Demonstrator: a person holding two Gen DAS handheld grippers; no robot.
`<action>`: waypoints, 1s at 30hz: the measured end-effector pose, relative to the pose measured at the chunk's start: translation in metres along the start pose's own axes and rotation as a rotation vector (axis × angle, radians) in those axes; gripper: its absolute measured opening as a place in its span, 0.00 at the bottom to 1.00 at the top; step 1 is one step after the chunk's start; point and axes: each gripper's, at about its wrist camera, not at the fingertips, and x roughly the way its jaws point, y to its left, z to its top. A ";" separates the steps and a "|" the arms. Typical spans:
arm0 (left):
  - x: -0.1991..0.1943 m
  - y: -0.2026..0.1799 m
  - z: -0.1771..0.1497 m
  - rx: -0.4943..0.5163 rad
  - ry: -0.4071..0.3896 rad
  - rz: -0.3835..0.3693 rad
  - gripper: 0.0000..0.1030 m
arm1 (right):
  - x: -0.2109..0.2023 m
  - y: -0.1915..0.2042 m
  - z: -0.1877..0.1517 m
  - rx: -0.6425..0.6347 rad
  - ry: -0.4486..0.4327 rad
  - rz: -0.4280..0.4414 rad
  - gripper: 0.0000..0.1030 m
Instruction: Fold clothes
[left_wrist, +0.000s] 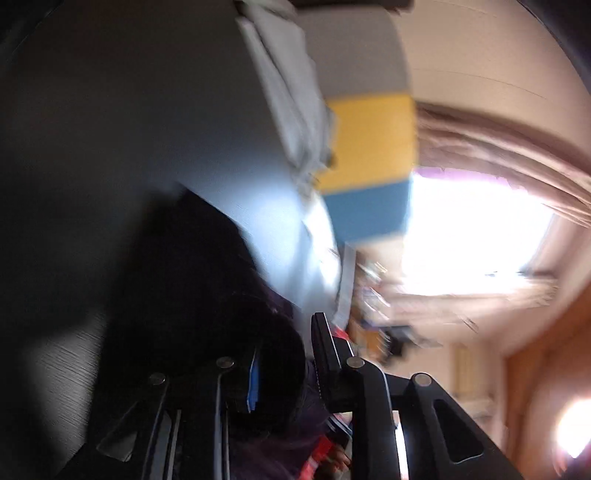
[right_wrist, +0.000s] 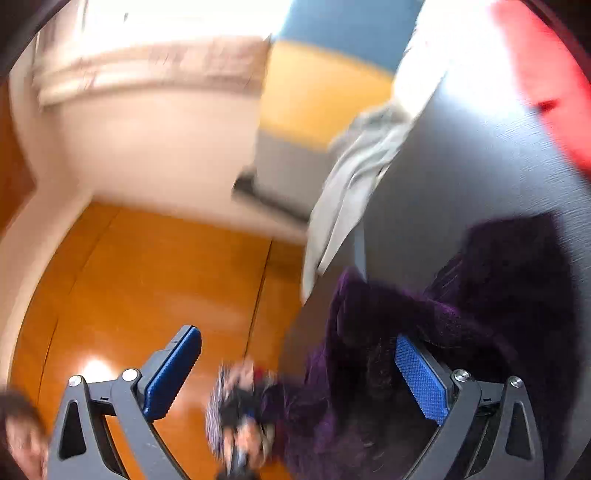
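A dark purple knit garment (left_wrist: 207, 295) lies bunched on the grey table (left_wrist: 129, 129). In the blurred left wrist view its cloth fills the narrow gap between the pads of my left gripper (left_wrist: 286, 336), which is shut on it. In the right wrist view the purple garment (right_wrist: 498, 295) spreads over the table (right_wrist: 480, 166) near the edge. My right gripper (right_wrist: 295, 341) stands wide open. Only its right blue pad (right_wrist: 421, 376) touches the cloth. A hand with the other gripper (right_wrist: 240, 417) shows blurred at the bottom, at the garment's end.
A pale grey cloth (right_wrist: 354, 177) hangs over the table's edge, and folded pale cloth (left_wrist: 284, 92) lies at the far side. A red item (right_wrist: 546, 74) sits at the upper right. A grey, yellow and blue block (left_wrist: 369, 140) stands beyond. Wooden floor (right_wrist: 147, 277) lies below.
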 end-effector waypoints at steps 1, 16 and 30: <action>-0.001 0.002 -0.002 0.018 -0.007 0.011 0.21 | -0.003 -0.008 0.000 0.007 -0.019 -0.037 1.00; 0.003 -0.024 -0.082 0.381 0.173 0.127 0.24 | -0.048 0.015 -0.031 -0.186 -0.007 -0.198 1.00; 0.066 -0.055 -0.013 0.328 0.098 0.072 0.24 | 0.004 -0.006 -0.013 -0.144 0.036 -0.126 1.00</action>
